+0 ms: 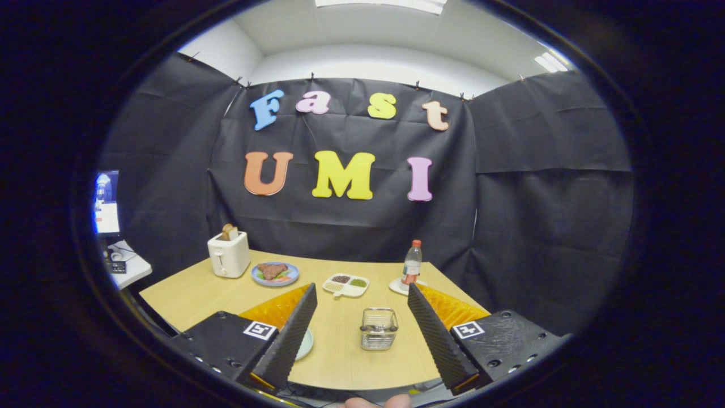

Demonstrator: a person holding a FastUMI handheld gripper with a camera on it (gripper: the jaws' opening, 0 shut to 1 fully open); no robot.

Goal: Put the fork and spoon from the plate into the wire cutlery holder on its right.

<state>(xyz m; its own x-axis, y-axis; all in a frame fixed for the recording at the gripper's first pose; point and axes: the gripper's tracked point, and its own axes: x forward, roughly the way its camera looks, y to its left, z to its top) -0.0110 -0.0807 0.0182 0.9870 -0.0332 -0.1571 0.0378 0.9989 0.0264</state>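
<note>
The wire cutlery holder point(378, 328) stands upright on the wooden table point(340, 362), between my two fingers and a little ahead of them. My gripper point(361, 294) is open, held above the table's near edge, with nothing between the fingers. A pale green plate point(305, 344) lies left of the holder; just its right rim shows past my left finger point(291, 334). The fork and spoon are hidden behind that finger.
Beyond the holder lie a white divided dish point(346, 285) of seeds, a blue plate point(274, 273) of food, a white toaster point(229, 254) with bread, and a bottle point(412, 265) on a white coaster. A side desk with a screen point(107, 202) stands beside the table.
</note>
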